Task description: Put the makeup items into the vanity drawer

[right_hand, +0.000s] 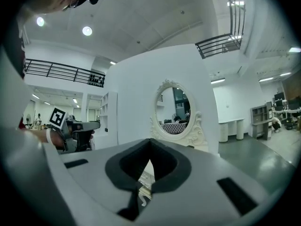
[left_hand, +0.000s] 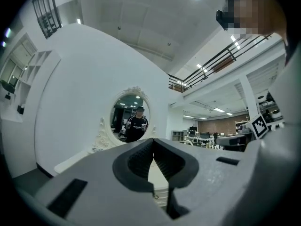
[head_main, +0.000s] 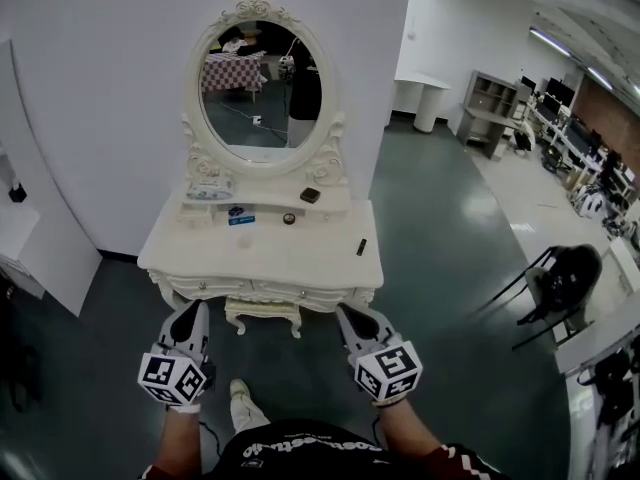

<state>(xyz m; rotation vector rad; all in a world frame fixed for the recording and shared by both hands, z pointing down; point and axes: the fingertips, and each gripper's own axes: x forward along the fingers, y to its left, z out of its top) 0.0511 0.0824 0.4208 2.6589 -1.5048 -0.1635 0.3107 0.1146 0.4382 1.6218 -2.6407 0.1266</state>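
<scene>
Two hand-held grippers (head_main: pixel 188 314) (head_main: pixel 351 317) — near vanity (head_main: pixel 300 256) edge

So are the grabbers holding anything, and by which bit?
Nothing is held. The left gripper and the right gripper both have their jaws together and empty, short of the vanity.

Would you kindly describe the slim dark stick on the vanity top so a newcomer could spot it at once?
Find the white vanity under the oval mirror. On its tabletop, near the right edge, is a slim dark stick. It is the only long, narrow item and sits alone, apart from the round dark compact nearer the mirror.
</scene>
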